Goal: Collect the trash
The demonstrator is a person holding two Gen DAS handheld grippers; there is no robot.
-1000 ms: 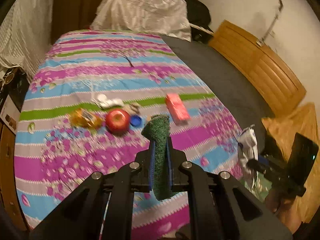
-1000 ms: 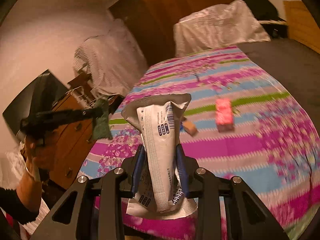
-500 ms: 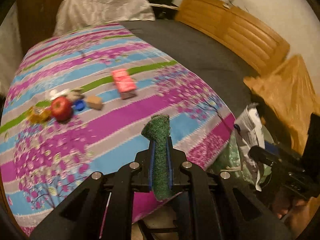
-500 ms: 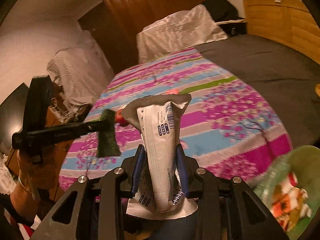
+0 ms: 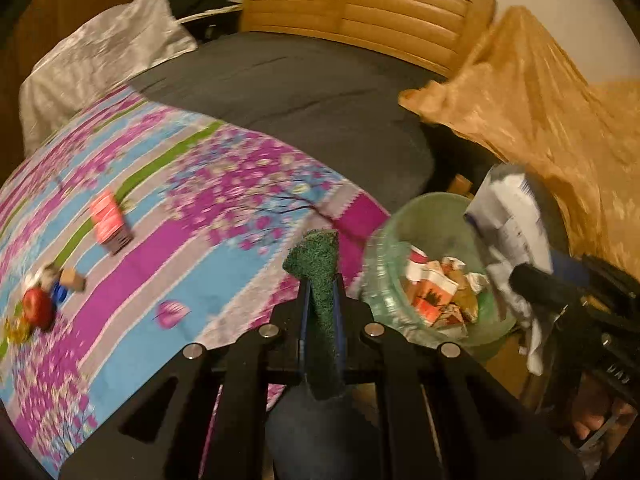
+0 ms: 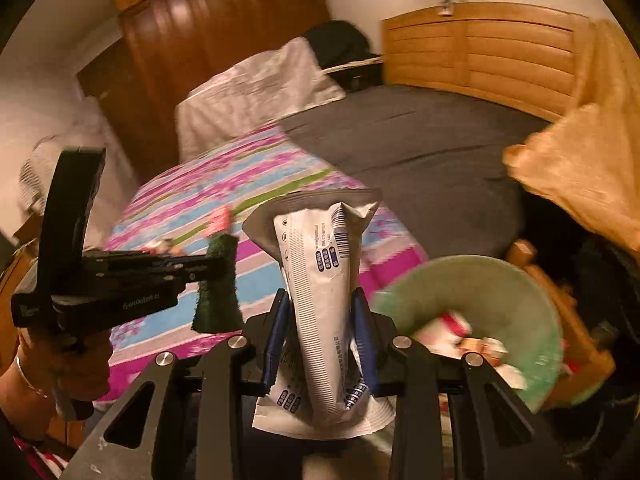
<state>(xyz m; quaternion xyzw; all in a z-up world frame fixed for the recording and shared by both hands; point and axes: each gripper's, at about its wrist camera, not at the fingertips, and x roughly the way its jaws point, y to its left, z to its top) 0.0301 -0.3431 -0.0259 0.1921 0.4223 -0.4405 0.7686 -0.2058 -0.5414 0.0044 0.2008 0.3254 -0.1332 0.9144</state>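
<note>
Your left gripper (image 5: 320, 292) is clamped tight on a green scouring pad (image 5: 318, 268), which stands up between the fingers, its top above their tips and its lower end hanging below them. Your right gripper (image 6: 322, 312) is closed partway on a white printed pouch (image 6: 320, 264), pinched at its middle between the blue pads (image 6: 362, 332), with the flared top above and the bottom edge below. The green bin (image 5: 384, 256), holding cartons and wrappers, sits beside the corner of the floral bedspread (image 5: 160, 208), just right of the scouring pad and just beside the pouch.
</note>
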